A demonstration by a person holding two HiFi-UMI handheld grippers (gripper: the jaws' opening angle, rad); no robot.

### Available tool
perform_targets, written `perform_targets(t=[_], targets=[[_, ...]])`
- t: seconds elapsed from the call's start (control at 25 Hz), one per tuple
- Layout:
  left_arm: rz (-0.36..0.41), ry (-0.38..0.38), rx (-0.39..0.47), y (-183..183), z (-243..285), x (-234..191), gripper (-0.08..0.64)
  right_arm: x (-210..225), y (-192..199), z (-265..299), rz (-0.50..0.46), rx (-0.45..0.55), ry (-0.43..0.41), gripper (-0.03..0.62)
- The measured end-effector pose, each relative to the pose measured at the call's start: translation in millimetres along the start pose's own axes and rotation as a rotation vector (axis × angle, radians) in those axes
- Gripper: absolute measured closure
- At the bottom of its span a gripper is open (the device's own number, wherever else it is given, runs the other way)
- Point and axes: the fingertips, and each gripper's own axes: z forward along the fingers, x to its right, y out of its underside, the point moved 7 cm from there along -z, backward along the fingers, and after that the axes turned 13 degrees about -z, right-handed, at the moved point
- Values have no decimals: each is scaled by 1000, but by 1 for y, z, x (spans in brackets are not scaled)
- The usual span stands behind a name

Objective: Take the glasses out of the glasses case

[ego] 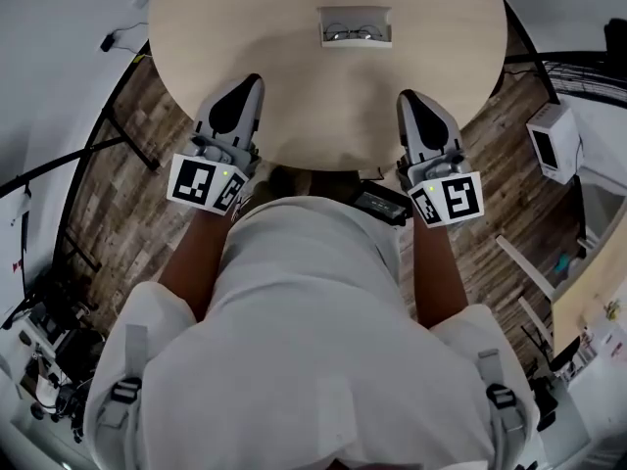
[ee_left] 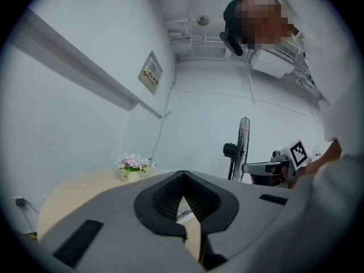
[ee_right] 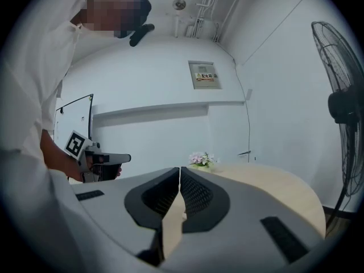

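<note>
An open white glasses case (ego: 355, 27) lies on the far side of the round beige table (ego: 294, 57), and thin-framed glasses (ego: 353, 33) rest inside it. My left gripper (ego: 255, 82) hovers over the near left edge of the table, shut and holding nothing. To the right, my right gripper (ego: 405, 98) is level with it, also shut and holding nothing. Both are well short of the case. In the left gripper view the jaws of the left gripper (ee_left: 182, 176) meet at a point. The right gripper (ee_right: 180, 172) has its jaws pressed together in its own view.
A small pot of pink flowers (ee_left: 133, 166) (ee_right: 200, 160) stands on the table's far part. A standing fan (ee_left: 242, 147) (ee_right: 344, 107) is off to the right. A white box (ego: 554, 140) and a black device (ego: 377, 202) sit beside the table, over wooden flooring.
</note>
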Motion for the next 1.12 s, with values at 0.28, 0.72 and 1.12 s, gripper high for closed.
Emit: perform_targets(t=[0.28, 0.72, 1.12], targets=[[51, -70, 0, -1, 40, -5, 547, 46, 3, 42, -137, -48, -164, 565], [2, -70, -49, 35, 75, -57, 546, 62, 37, 138, -254, -317, -376, 480], [-140, -34, -93, 78, 88, -97, 548, 44, 92, 208, -509, -552, -679, 479]])
